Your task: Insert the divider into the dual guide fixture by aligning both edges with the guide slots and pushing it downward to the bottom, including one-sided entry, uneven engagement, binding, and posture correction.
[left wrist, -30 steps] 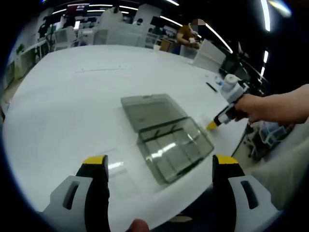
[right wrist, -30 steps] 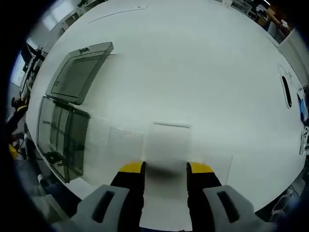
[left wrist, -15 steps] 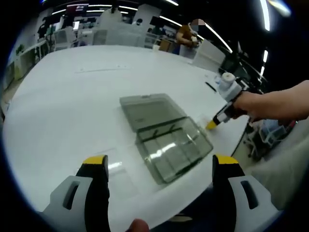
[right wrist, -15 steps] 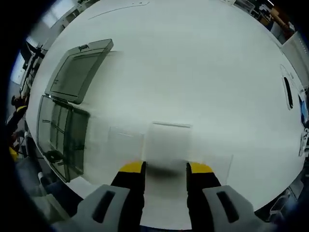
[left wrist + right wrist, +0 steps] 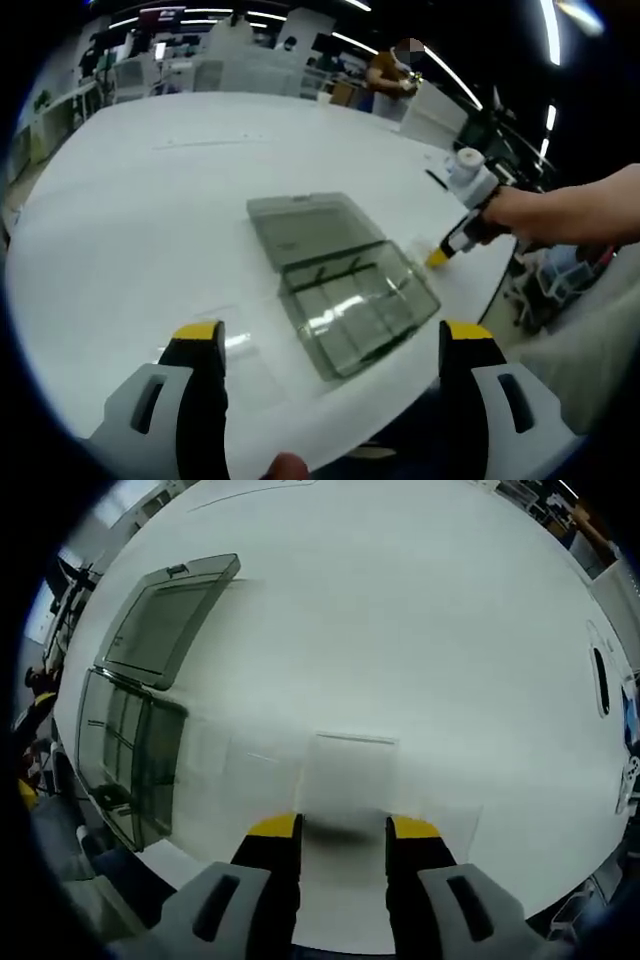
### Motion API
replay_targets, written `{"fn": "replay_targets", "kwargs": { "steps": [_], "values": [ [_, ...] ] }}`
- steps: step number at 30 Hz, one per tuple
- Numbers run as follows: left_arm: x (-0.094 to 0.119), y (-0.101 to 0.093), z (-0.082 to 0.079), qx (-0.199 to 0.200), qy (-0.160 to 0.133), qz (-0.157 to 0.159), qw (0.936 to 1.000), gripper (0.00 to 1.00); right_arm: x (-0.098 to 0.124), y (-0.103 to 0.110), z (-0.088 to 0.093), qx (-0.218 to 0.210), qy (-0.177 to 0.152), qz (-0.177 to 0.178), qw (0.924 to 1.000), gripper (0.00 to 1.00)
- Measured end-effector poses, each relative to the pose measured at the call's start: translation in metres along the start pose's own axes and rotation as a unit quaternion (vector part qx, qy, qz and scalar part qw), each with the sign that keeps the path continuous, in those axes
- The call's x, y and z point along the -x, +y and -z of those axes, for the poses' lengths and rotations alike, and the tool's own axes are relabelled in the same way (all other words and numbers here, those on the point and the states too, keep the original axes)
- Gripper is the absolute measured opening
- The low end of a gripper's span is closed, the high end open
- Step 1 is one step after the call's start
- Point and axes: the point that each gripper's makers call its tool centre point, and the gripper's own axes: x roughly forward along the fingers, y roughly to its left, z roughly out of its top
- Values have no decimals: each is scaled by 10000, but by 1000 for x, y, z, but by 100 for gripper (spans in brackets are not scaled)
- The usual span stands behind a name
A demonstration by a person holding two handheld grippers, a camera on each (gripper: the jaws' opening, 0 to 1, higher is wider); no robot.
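Several clear flat plastic dividers [image 5: 262,772] lay on the white table [image 5: 420,630]; right gripper [image 5: 343,827] clenched one translucent divider [image 5: 348,780]. Left gripper [image 5: 330,330] released. Smoky transparent lidded box [image 5: 340,290] lay open, showing inner partitions.

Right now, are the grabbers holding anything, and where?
The right gripper pinches a clear divider by its near edge. The left gripper is open, holding nothing.

Right gripper [image 5: 440,258]: in the left gripper view, lifted slightly since a second ago, off the far side of the open box [image 5: 345,290].
Divider [image 5: 348,776]: stays pinched, raised with it.
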Motion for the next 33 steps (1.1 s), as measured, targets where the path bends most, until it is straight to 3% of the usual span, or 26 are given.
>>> {"fn": "replay_targets", "kwargs": {
  "steps": [33],
  "values": [
    [-2, -4, 1, 9, 10, 35, 10000, 84, -1, -8, 5, 102, -128, -99, 9998, 27]
  ]
}}
